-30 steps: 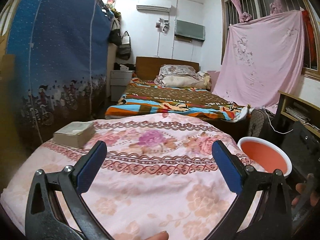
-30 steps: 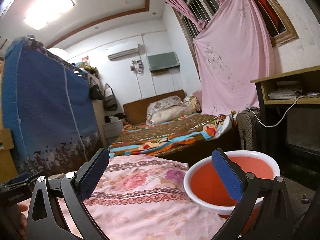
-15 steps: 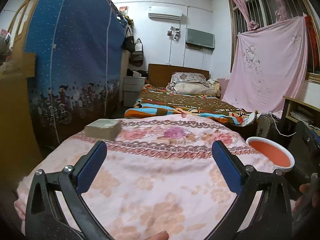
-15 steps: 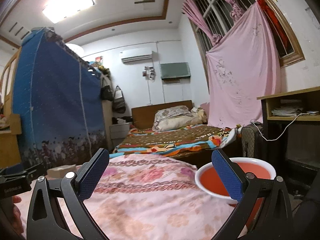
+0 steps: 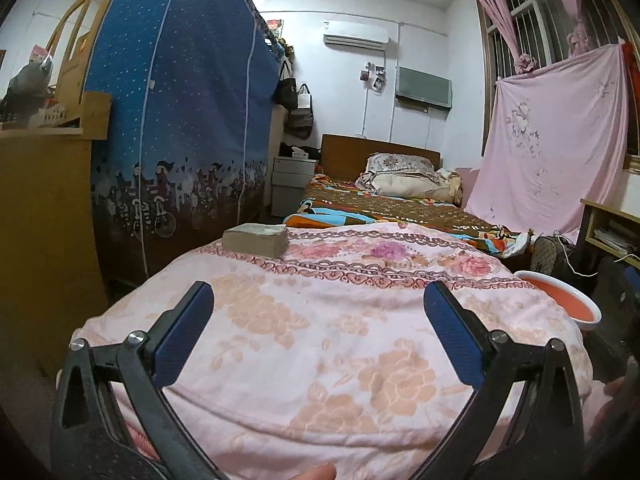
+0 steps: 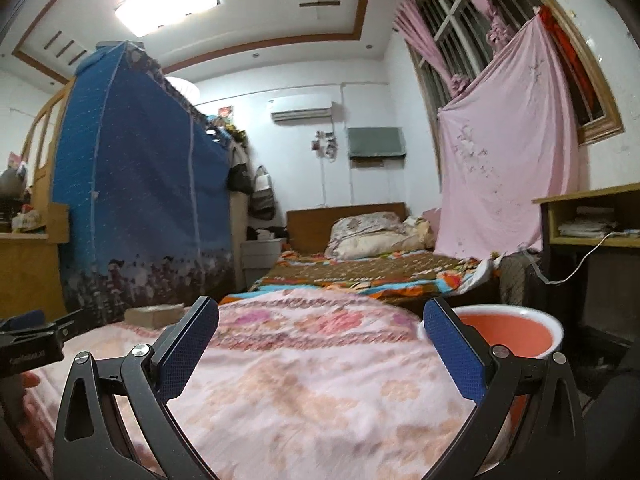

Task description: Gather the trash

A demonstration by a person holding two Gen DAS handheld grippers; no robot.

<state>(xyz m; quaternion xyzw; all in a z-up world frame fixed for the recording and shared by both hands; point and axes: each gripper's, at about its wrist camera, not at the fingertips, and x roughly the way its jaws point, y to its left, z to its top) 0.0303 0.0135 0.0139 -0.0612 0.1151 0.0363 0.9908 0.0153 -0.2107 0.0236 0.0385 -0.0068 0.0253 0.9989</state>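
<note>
A round table under a pink flowered cloth (image 5: 320,320) fills the near view. A red basin with a white rim (image 5: 560,300) stands at its right edge; it also shows in the right wrist view (image 6: 508,332). A flat grey-green packet (image 5: 256,238) lies at the table's far left, also in the right wrist view (image 6: 154,314). My left gripper (image 5: 318,308) is open and empty above the table's near part. My right gripper (image 6: 320,320) is open and empty, held low over the cloth (image 6: 304,380) beside the basin. No loose trash shows on the cloth.
A blue fabric wardrobe (image 5: 180,120) stands at the left, with a wooden cabinet (image 5: 44,208) nearer. A bed (image 5: 384,200) lies behind the table. A wooden desk (image 6: 592,220) with a trailing cable stands at the right. A pink sheet (image 5: 552,152) hangs over the window.
Both grippers have drawn back from the table and tilted up, so more of the cloth and room shows. The basin now looks smaller. Both stay open.
</note>
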